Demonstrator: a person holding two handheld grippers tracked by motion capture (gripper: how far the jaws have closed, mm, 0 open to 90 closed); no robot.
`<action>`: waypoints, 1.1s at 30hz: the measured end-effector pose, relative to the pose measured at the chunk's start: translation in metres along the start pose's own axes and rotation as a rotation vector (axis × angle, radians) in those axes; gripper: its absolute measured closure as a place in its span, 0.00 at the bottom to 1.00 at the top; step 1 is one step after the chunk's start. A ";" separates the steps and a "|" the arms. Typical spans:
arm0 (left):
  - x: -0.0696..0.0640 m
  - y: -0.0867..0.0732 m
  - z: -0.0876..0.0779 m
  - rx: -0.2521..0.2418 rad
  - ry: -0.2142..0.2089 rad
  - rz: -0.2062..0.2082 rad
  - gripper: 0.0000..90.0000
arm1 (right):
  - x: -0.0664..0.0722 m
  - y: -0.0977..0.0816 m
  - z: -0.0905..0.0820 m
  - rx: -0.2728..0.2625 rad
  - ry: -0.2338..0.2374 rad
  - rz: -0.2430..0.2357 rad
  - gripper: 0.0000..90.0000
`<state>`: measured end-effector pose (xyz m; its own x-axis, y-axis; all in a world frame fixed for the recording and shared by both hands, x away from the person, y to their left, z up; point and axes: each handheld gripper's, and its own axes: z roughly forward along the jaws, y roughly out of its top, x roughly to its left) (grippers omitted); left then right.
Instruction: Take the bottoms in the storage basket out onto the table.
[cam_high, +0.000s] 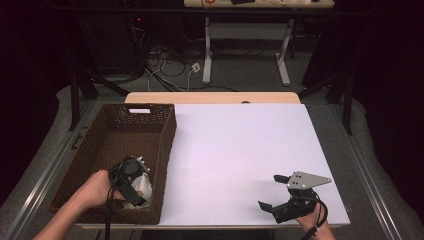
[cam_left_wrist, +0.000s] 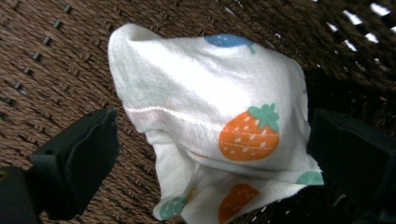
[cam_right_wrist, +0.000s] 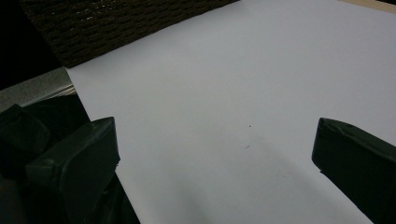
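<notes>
A white cloth (cam_left_wrist: 210, 98) printed with orange strawberries lies bunched up at the near right corner of a brown wicker basket (cam_high: 167, 135). In the high view the cloth (cam_high: 143, 189) shows as a pale patch under my left gripper (cam_high: 136, 196), which reaches down into the basket. In the left gripper view my left gripper (cam_left_wrist: 212, 154) stands open, one jaw on each side of the cloth, close to it but not pressing it. My right gripper (cam_high: 270, 191) rests near the table's front right edge, open with nothing in it. Bare white sheet lies under my right gripper (cam_right_wrist: 215, 158).
The basket (cam_right_wrist: 116, 23) stands along the left side of the white table sheet (cam_high: 240, 145). A wooden table edge (cam_high: 212, 97) borders the sheet at the back. Beyond it are floor cables (cam_high: 170, 65) and another table's white legs (cam_high: 207, 55).
</notes>
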<state>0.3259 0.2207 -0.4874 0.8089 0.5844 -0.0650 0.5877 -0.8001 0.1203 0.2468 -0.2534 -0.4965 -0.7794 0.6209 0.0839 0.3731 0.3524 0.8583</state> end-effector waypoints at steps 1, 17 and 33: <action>0.000 0.000 0.000 0.000 0.000 0.000 0.06 | 0.000 0.000 0.000 0.000 0.000 0.000 0.00; 0.001 0.002 0.018 0.088 -0.081 0.002 0.30 | 0.000 0.000 0.000 -0.001 0.001 0.002 0.00; 0.001 0.002 0.019 0.090 -0.129 0.033 0.60 | 0.000 0.000 0.000 0.002 -0.001 0.002 0.00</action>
<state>0.3286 0.2174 -0.5062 0.8199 0.5403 -0.1894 0.5556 -0.8307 0.0353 0.2467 -0.2538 -0.4966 -0.7783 0.6221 0.0848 0.3752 0.3525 0.8573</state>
